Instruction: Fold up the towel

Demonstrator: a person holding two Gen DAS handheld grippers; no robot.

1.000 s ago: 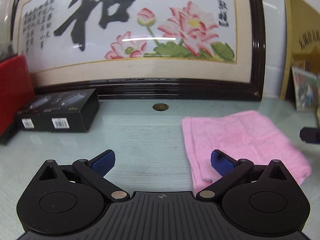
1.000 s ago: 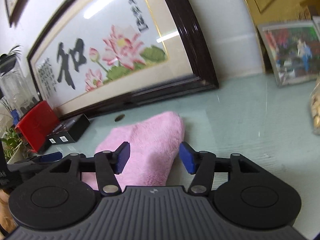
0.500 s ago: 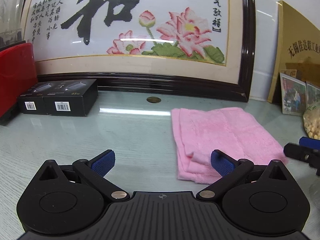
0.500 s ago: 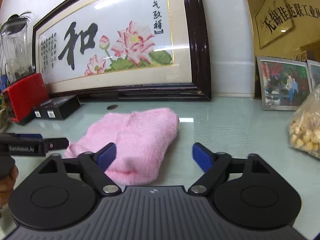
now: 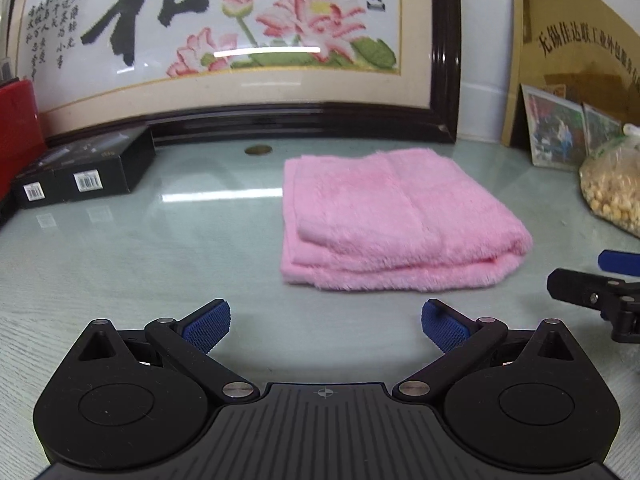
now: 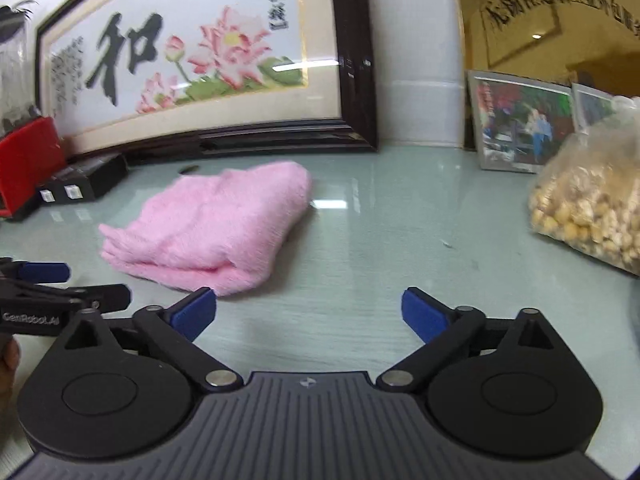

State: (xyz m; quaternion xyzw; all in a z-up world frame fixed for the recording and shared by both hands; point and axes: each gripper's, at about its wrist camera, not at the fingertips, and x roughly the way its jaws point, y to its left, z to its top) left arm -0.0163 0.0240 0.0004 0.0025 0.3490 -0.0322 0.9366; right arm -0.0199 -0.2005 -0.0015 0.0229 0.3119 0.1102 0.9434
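A pink towel [image 5: 396,216] lies folded in several layers on the pale glass tabletop [image 5: 140,248]. My left gripper [image 5: 326,324] is open and empty, a short way in front of the towel's near edge. In the right wrist view the towel [image 6: 208,224] lies ahead to the left. My right gripper [image 6: 308,312] is open and empty, just off the towel's near right corner. Each gripper shows at the edge of the other's view: the right gripper [image 5: 600,288] on the right, the left gripper [image 6: 52,288] on the left.
A large framed lotus picture [image 5: 248,40] leans against the wall behind. Black boxes [image 5: 80,172] and a red item [image 5: 16,128] stand at the left. Photo frames [image 6: 520,120] and a clear bag of yellow kernels [image 6: 588,208] sit at the right. A coin [image 5: 258,149] lies behind the towel.
Both grippers have drawn back from the towel toward the near side. The right gripper's jaws have opened wider. The towel stays folded on the table.
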